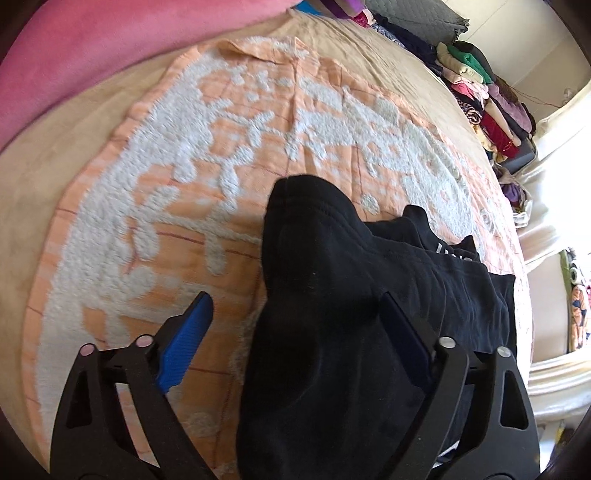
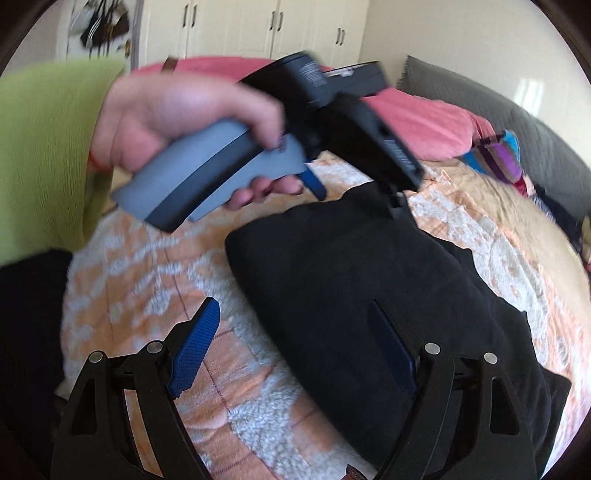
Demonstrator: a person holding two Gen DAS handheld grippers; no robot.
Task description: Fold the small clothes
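Note:
A black garment [image 1: 332, 258] lies folded in layers on an orange-and-white towel [image 1: 184, 166] spread over the bed. My left gripper [image 1: 295, 317] is open above the garment's near end. Its blue left pad [image 1: 188, 332] is over bare towel, and its right pad is over the black cloth. In the right wrist view the same black garment [image 2: 351, 288] fills the middle. My right gripper [image 2: 295, 332] is open, straddling the garment's left edge without pressing on it. A hand [image 2: 177, 107] in a green sleeve holds the left gripper's grey handle [image 2: 207, 170] over the garment's far end.
A pink blanket [image 1: 74, 55] lies along the far side of the bed. Stacked colourful clothes [image 1: 480, 96] line the bed's right edge. A grey cushion [image 2: 498, 122] and white wardrobe doors [image 2: 258, 26] stand behind the bed. Tan bedding [image 1: 48, 177] surrounds the towel.

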